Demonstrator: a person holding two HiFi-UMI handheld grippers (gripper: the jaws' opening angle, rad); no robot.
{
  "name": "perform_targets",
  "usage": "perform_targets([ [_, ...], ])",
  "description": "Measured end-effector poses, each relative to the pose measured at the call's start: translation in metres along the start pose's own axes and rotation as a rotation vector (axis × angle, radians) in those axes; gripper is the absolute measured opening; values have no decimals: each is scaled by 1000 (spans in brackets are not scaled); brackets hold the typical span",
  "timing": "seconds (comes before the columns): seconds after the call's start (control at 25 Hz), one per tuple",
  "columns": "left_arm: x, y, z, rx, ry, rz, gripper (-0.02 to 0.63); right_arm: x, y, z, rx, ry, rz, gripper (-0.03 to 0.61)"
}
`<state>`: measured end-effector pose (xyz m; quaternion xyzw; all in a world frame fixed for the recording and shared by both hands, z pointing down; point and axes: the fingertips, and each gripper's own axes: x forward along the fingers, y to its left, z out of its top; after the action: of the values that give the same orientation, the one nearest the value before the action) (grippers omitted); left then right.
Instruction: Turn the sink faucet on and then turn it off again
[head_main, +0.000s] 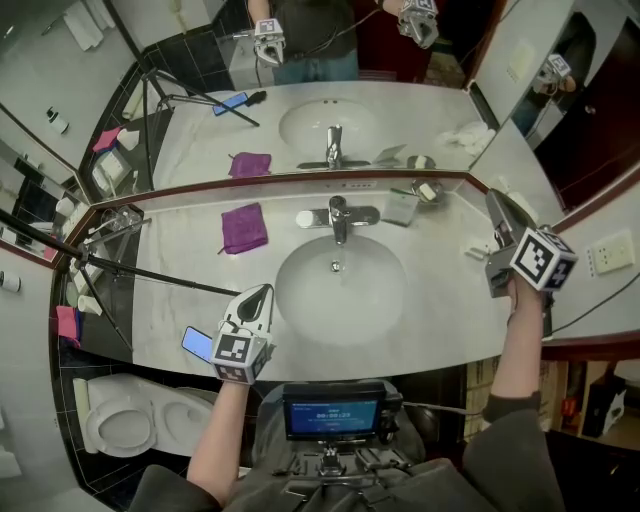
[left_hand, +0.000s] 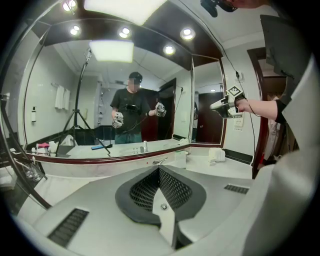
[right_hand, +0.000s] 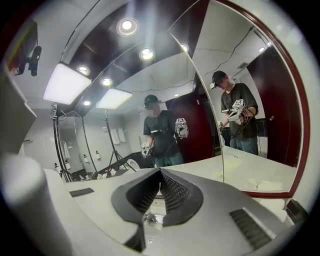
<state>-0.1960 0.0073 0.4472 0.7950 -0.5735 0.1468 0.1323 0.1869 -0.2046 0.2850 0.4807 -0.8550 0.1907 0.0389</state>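
The chrome faucet stands at the back of the white oval sink; no water stream shows. My left gripper is shut and empty. It is held low by the counter's front edge, left of the basin, pointing toward the faucet, which is small beyond its tips. My right gripper is also shut and empty, raised above the counter's right end, well to the right of the faucet. It points at the mirror, where the person's reflection shows. The left gripper view catches the right gripper held up high.
A purple cloth lies left of the faucet, and a blue phone lies by my left gripper. Tripod legs cross the counter's left side. A soap dish and a small white box sit right of the faucet. A toilet is lower left.
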Motion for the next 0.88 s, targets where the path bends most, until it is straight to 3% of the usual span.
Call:
perform_targets([
  [0.32, -2, 0, 1, 13, 2, -6, 0, -17, 16, 48, -12, -100, 24, 14],
  [0.56, -5, 3, 13, -30, -35, 25, 0, -23, 19, 57, -32, -125, 20, 14],
  [0.68, -4, 5, 6, 7, -24, 13, 0, -22, 17, 55, -32, -132, 40, 14],
  [0.88, -7, 2, 10, -5, -29, 21, 0, -26, 24, 64, -85, -147, 15, 14],
])
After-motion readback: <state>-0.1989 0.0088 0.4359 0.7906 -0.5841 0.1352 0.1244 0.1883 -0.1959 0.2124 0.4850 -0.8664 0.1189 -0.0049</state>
